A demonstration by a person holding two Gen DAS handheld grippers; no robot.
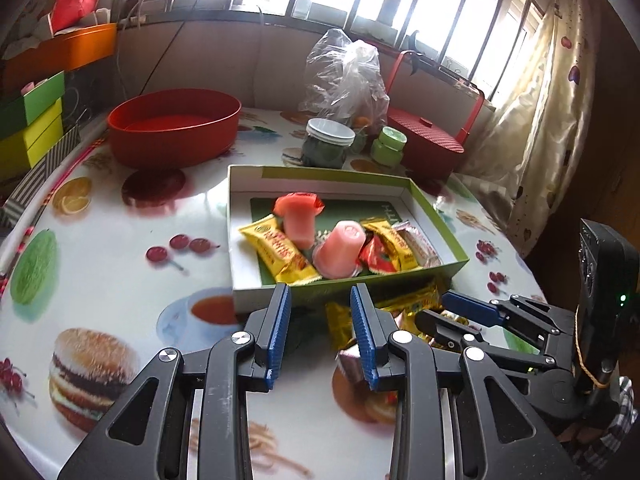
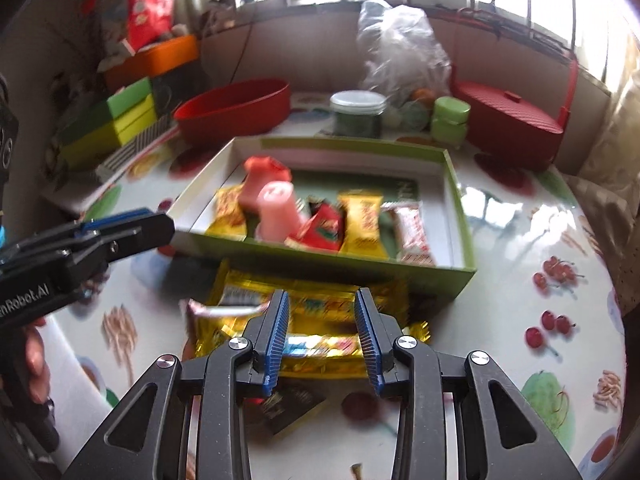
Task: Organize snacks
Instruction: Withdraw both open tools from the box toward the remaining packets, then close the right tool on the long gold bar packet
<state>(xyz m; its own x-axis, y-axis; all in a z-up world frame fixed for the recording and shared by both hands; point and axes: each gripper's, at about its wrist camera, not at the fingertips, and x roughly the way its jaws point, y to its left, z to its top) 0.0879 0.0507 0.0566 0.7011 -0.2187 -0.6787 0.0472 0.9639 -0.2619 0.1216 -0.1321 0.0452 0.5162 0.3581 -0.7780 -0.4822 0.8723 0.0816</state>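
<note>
On the desk (image 1: 120, 264) we see the green box (image 2: 460, 208) already holding pink jelly cups (image 1: 340, 250) and yellow bars (image 1: 276, 250), with gold snack packs (image 2: 312, 320) lying loose just in front of its near wall. Our left gripper (image 1: 320, 300) and right gripper (image 2: 320, 304) hover over those packs. Both pairs of fingers stand partly open, gripping nothing.

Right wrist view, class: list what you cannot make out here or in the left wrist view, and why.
- Gold snack packets, right wrist view: print unreadable, motion blur; right gripper covers part.
- Dark packet, right wrist view: partly hidden behind the gripper.
- Plastic bag, left wrist view: contents obscured by crinkled film and window glare.
</note>
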